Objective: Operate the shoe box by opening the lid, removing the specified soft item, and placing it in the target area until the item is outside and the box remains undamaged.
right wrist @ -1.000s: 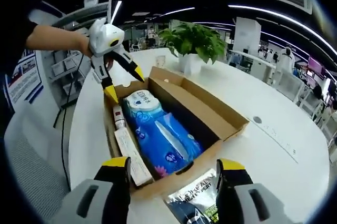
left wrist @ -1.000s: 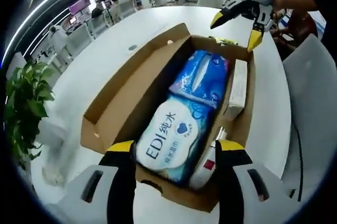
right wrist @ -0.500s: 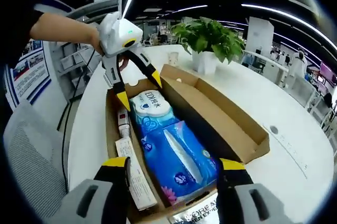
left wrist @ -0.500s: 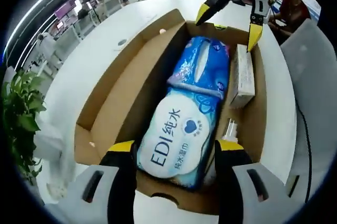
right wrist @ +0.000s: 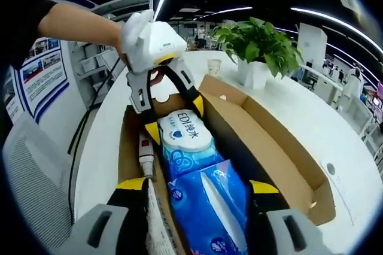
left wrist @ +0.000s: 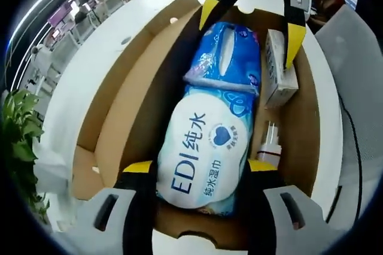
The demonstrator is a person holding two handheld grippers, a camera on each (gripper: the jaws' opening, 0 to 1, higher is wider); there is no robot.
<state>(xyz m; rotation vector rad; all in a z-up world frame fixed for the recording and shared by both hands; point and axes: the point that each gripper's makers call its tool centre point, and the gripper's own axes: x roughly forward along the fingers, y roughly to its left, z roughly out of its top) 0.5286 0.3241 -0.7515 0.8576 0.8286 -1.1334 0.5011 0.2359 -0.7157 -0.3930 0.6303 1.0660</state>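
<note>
**Both claws down over the open box**

Now the box (left wrist: 114,129) lies open on the white counter (left wrist: 90,69), lid flap folded out flat along one long side. In the left gripper view, the left claw (left wrist: 194,168) is spread wide, its yellow tips straddling the near end of the wipes pack (left wrist: 206,150), which lies in the box against the blue tissue pack (left wrist: 230,57). A white carton (left wrist: 278,69) and a small bottle (left wrist: 269,144) lie along the other box wall. In the right gripper view, the right claw (right wrist: 197,186) is wide too, astride the tissue pack. A plant (right wrist: 260,42) stands near the counter's far edge.
</note>
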